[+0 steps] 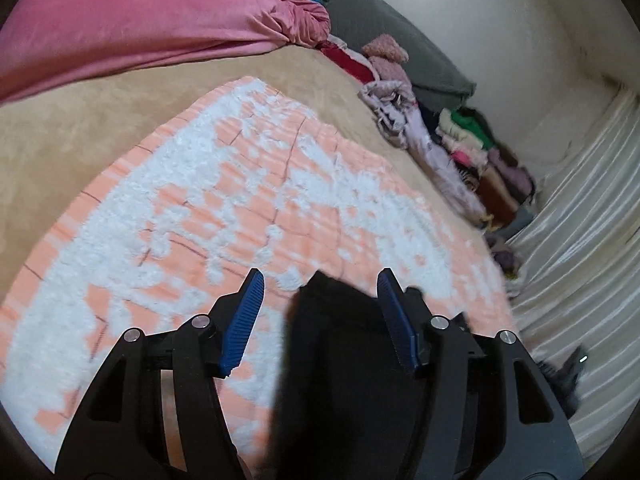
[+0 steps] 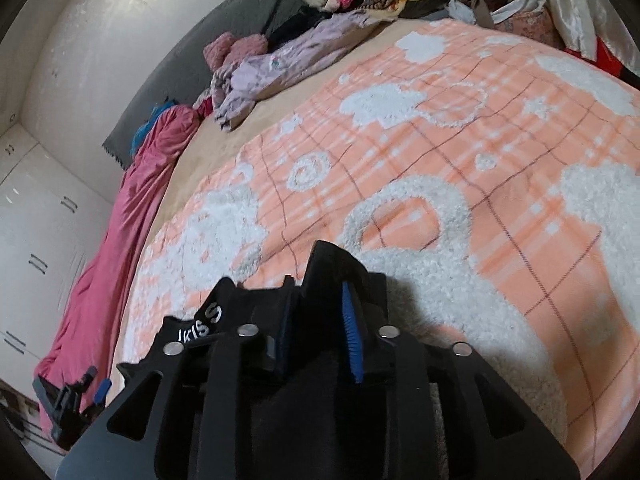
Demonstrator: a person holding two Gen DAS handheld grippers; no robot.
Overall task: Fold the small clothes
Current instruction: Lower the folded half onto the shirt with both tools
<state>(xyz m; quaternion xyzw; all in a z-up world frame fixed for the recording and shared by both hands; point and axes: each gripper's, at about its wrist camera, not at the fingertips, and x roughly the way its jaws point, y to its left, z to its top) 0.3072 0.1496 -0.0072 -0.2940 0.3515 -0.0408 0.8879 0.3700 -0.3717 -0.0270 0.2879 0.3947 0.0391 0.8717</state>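
A black garment [image 1: 340,364] lies on the orange-and-white blanket [image 1: 192,184] between the fingers of my left gripper [image 1: 320,276]. The jaws stand open: the left blue pad [image 1: 244,320] is clear of the cloth, and the cloth lies close to the right pad [image 1: 396,320]. In the right wrist view the black garment [image 2: 320,268], with white lettering on it, bunches up between the fingers of my right gripper [image 2: 318,286] and drapes over its left finger. These jaws stand narrowly open, and the right blue pad [image 2: 352,336] shows its ribbed face beside the cloth.
The blanket [image 2: 460,160] covers a beige bed [image 1: 80,128]. A pink sheet [image 1: 140,24] lies along one side. A pile of mixed clothes [image 1: 460,148] and a grey cover [image 1: 380,20] sit against the wall. Pale curtains [image 1: 580,220] hang beside the bed, and white cupboards [image 2: 32,220] stand past the pink sheet.
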